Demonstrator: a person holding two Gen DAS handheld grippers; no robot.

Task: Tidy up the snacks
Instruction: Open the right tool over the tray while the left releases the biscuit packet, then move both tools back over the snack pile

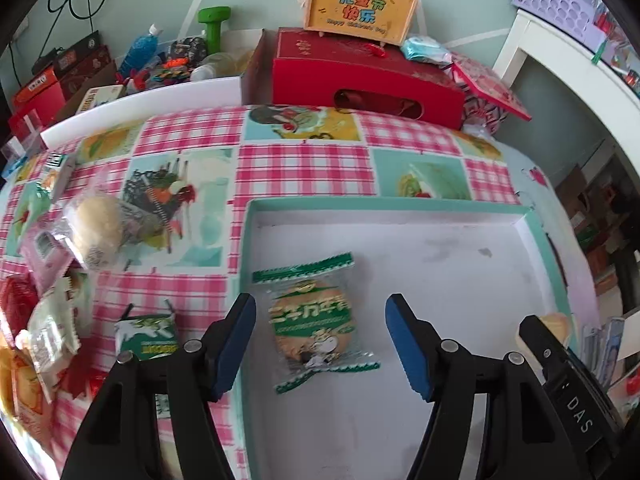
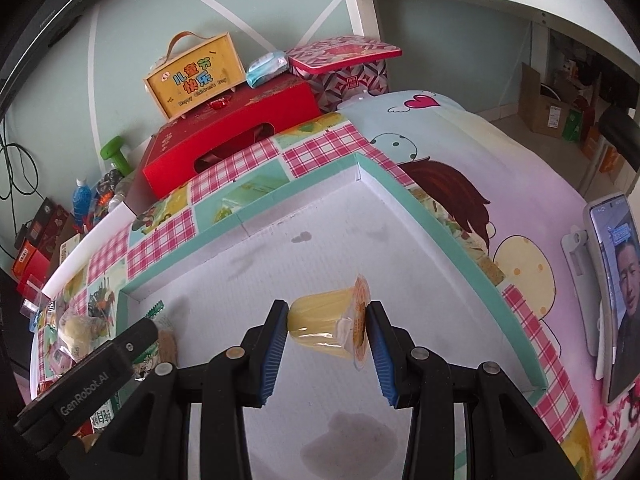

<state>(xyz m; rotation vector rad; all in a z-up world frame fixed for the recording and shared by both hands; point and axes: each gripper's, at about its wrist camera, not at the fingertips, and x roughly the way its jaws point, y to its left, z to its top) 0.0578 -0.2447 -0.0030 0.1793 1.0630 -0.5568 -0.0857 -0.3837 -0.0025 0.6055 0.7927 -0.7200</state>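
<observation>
A shallow teal-rimmed tray (image 1: 400,205) with a white floor lies on the checked cloth. A green-wrapped biscuit (image 1: 314,322) lies on the tray floor between the fingers of my open left gripper (image 1: 320,344). My right gripper (image 2: 326,326) is shut on a yellow jelly cup (image 2: 320,322), held sideways over the tray (image 2: 440,240). The right gripper (image 1: 560,360) also shows at the right edge of the left wrist view. The left gripper (image 2: 100,372) shows at the lower left of the right wrist view, over the biscuit (image 2: 154,344).
Several loose wrapped snacks (image 1: 96,228) and a small green carton (image 1: 146,336) lie on the cloth left of the tray. A red box (image 1: 360,76) with a yellow gift case (image 1: 360,4) on it stands behind. A phone on a stand (image 2: 614,296) stands at the right.
</observation>
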